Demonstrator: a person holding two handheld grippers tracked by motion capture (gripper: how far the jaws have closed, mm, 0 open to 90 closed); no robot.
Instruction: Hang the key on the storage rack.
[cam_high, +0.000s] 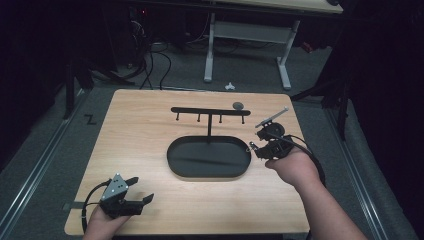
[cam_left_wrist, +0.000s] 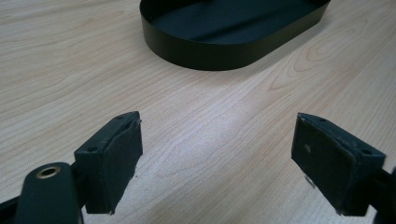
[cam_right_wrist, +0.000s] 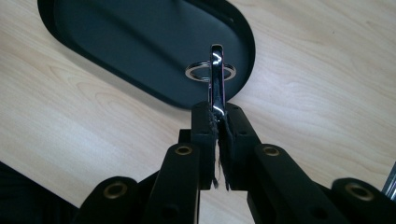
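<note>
A person seated at a light wooden table works two hand-held grippers in a dim room. The right gripper, at the right end of the black oval tray, has its jaws pinched tight on a shiny metal key ring clip, whose round ring hangs over the tray's rim in the right gripper view. The clip is clear of the table, held just above the tray's right edge. The left gripper rests near the table's near left corner, well apart from the tray, its jaws spread wide with nothing but bare wood grain between the pads.

From the tray's far side rises a thin black stand with a crossbar carrying four small hanging pegs. A small dark round object lies at the bar's right end; what it is cannot be told.

Beyond the table, grey carpet runs to a white-legged desk, with black cables trailing on the floor at far left and a small white object lying near the desk's feet. The room's edges fall into darkness.
</note>
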